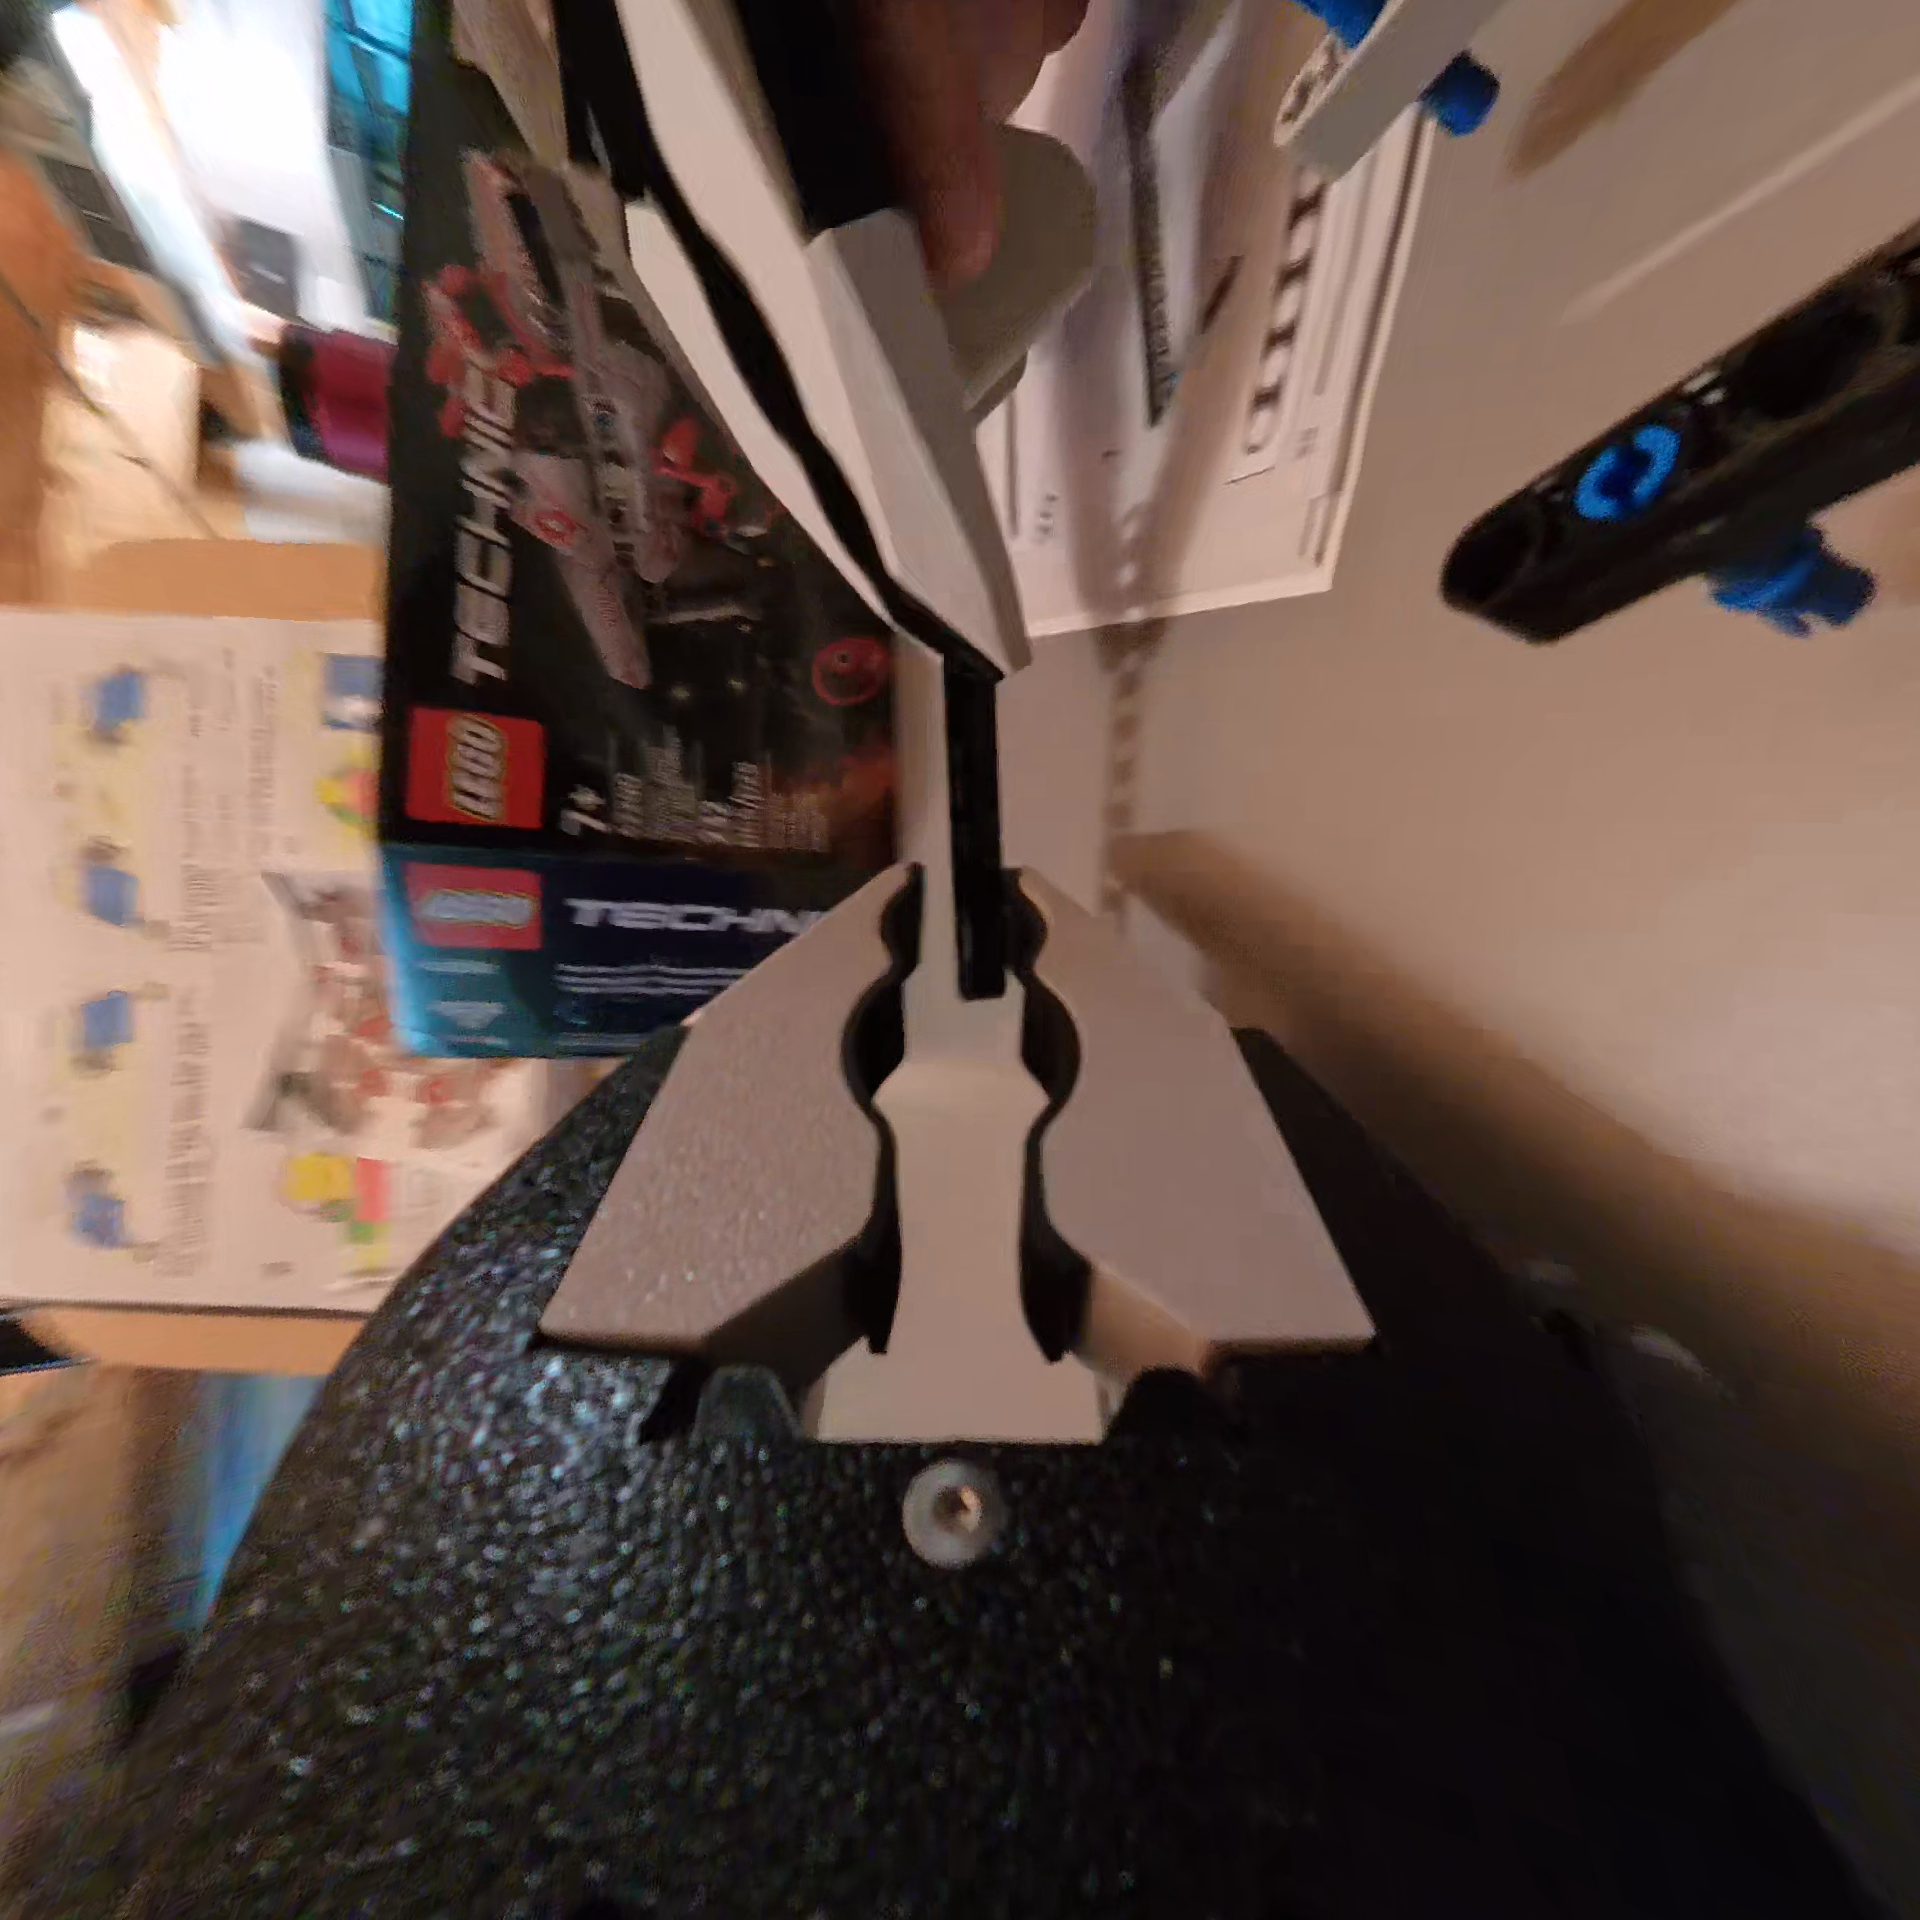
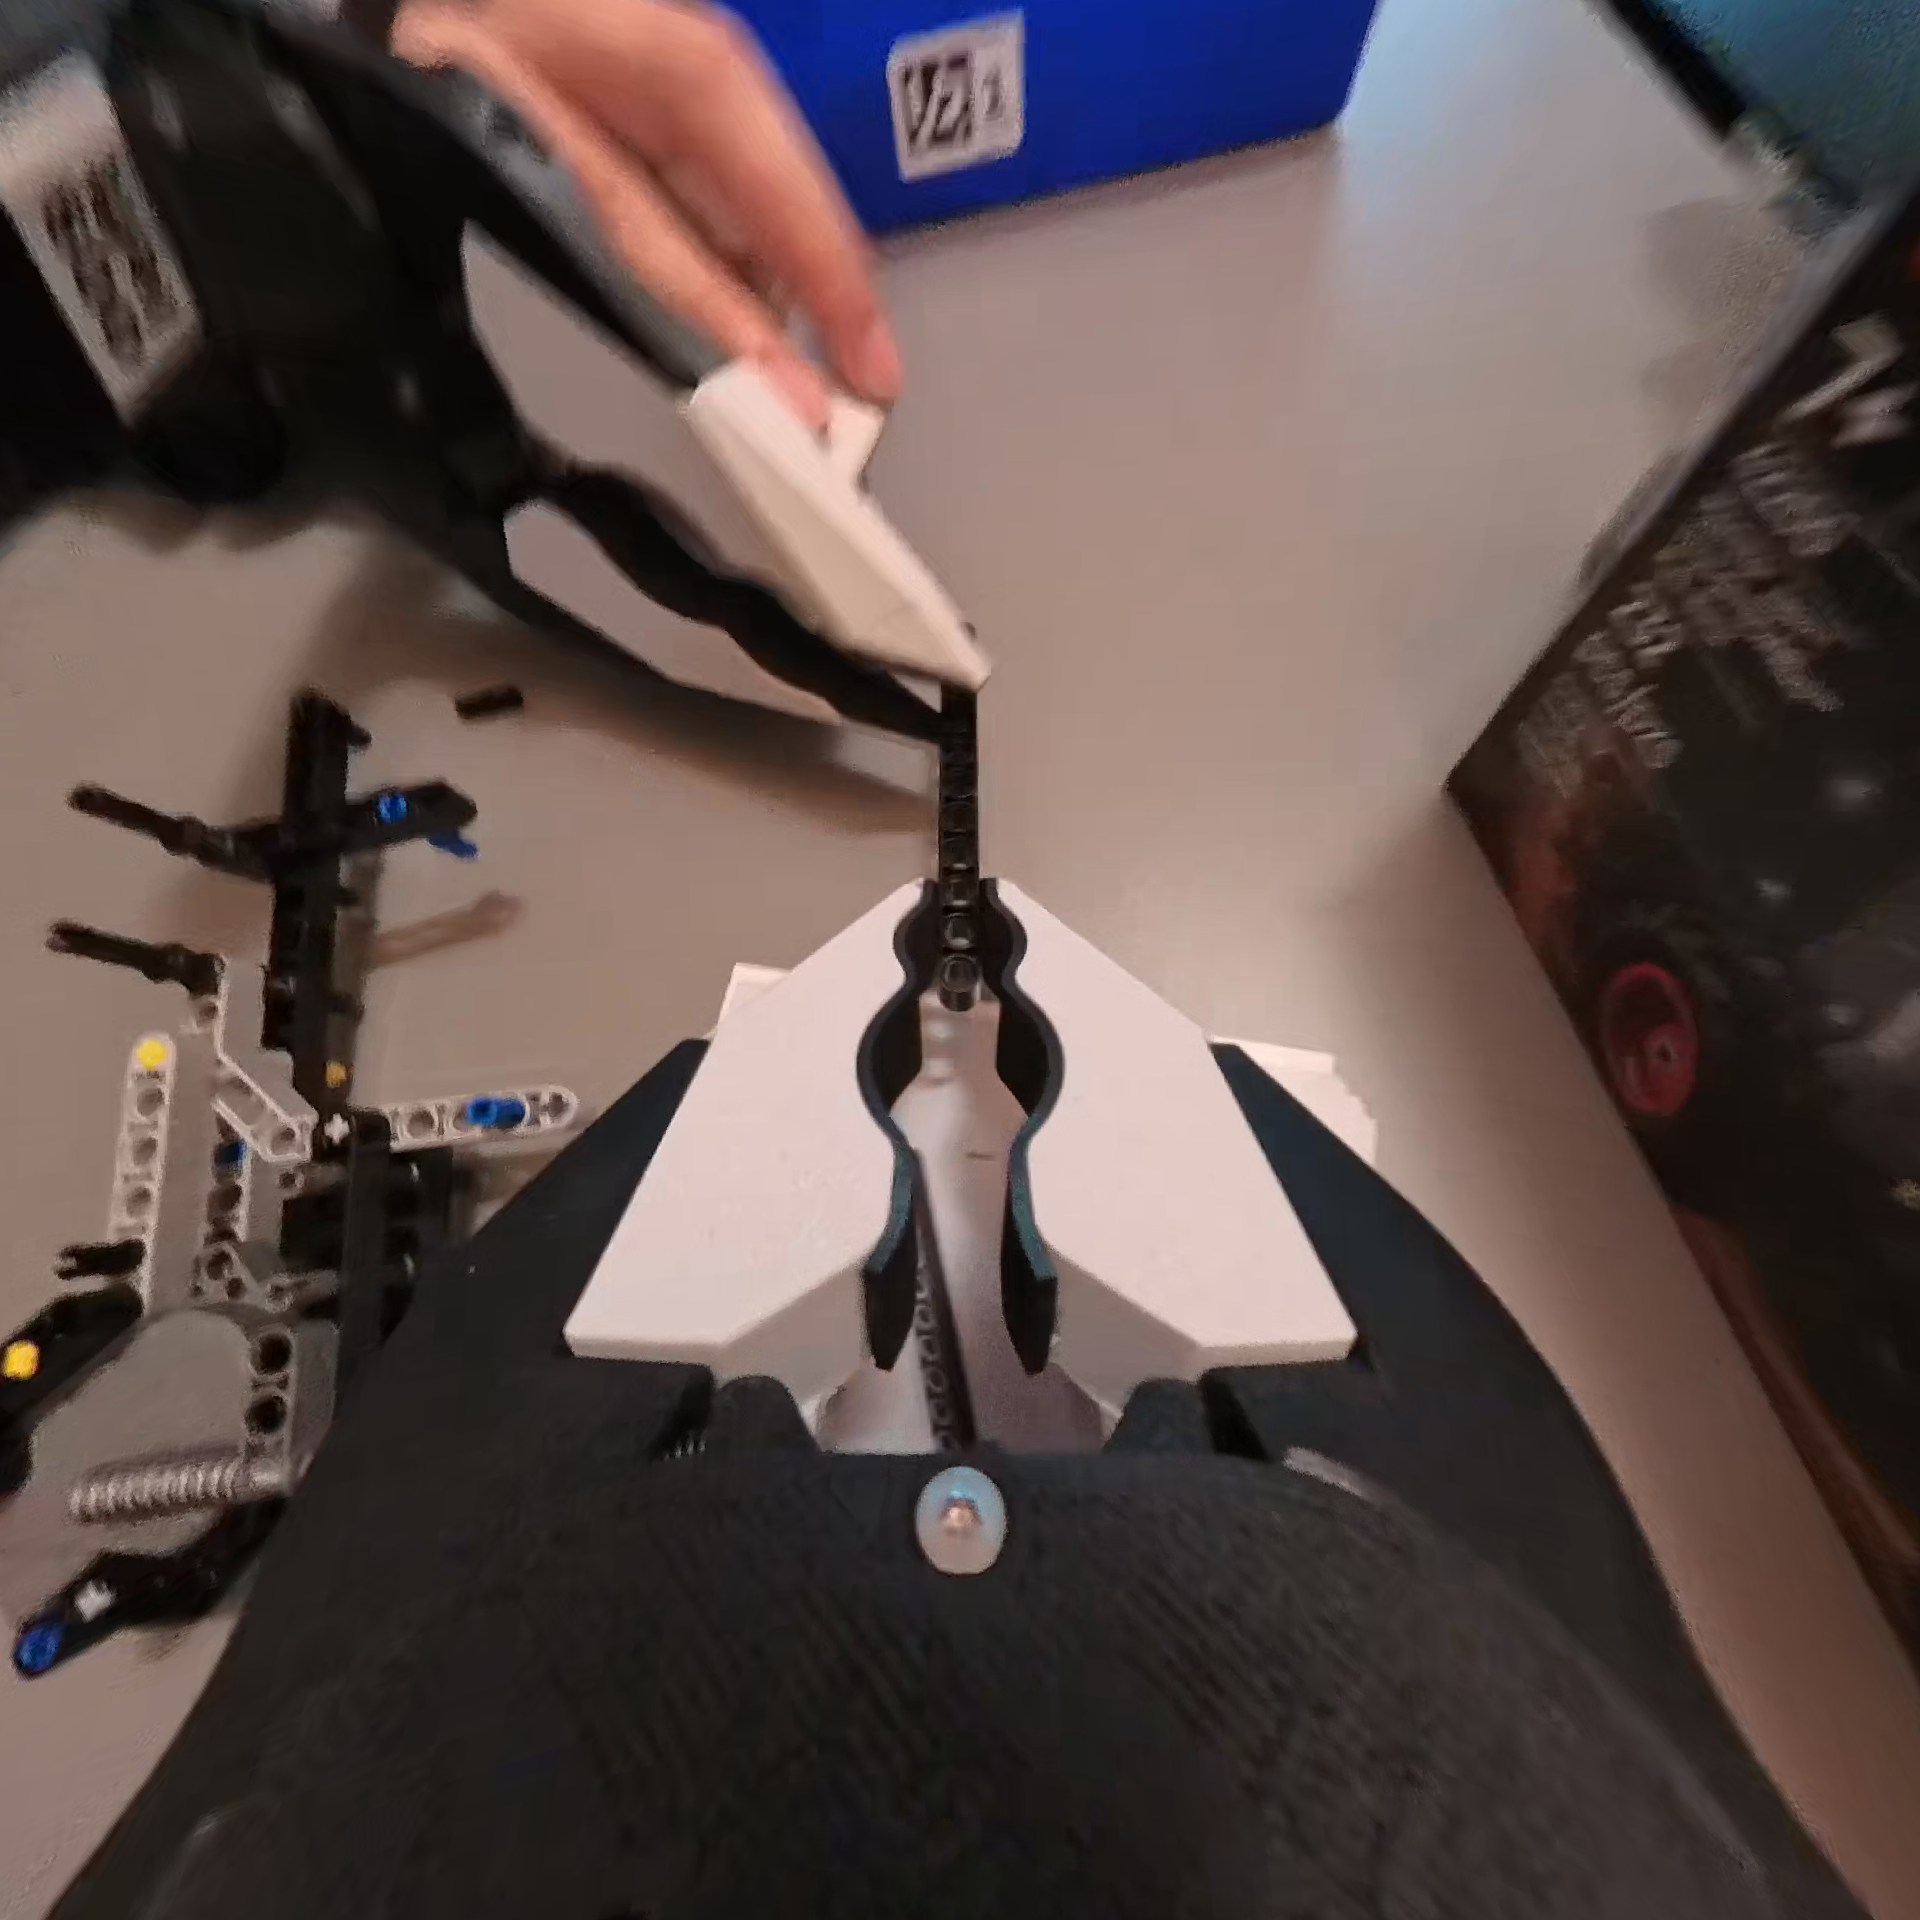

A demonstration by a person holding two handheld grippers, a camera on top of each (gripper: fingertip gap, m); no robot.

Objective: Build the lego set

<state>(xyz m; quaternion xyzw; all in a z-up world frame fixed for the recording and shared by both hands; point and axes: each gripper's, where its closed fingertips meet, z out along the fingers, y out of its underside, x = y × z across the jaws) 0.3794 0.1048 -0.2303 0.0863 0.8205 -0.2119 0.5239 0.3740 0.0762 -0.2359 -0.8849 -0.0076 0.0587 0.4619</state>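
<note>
Your table [image 2: 1247, 623] is pale and carries everything else. Along its right side in the right wrist view stands the dark Lego box [image 2: 1714, 831]; in the left wrist view that same box [image 1: 623, 727] sits beside an open instruction booklet [image 1: 187, 935], with a second printed sheet [image 1: 1226, 416] past the far gripper. A blue bin [image 2: 1039, 94] sits at the far edge of the table.

To your left in the right wrist view lies the partly built model [image 2: 260, 1143] — grey and black beams with blue and yellow pins and a metal spring at its near end. A loose black beam with a blue pin [image 1: 1683, 488] shows at the right of the left wrist view, blurred.

Your left gripper [image 1: 961, 904] is nearly closed, its fingers pinching one end of the slim black beam [image 1: 977, 831]. Your right gripper [image 2: 958, 914] is likewise almost closed on the other end of that beam [image 2: 958, 821], so the beam is held in the air between the two tips, above the table. In each view the opposite gripper comes in from the top — a hand [image 2: 675, 187] wraps the left one's handle.

Motion blur softens the background in both views.
</note>
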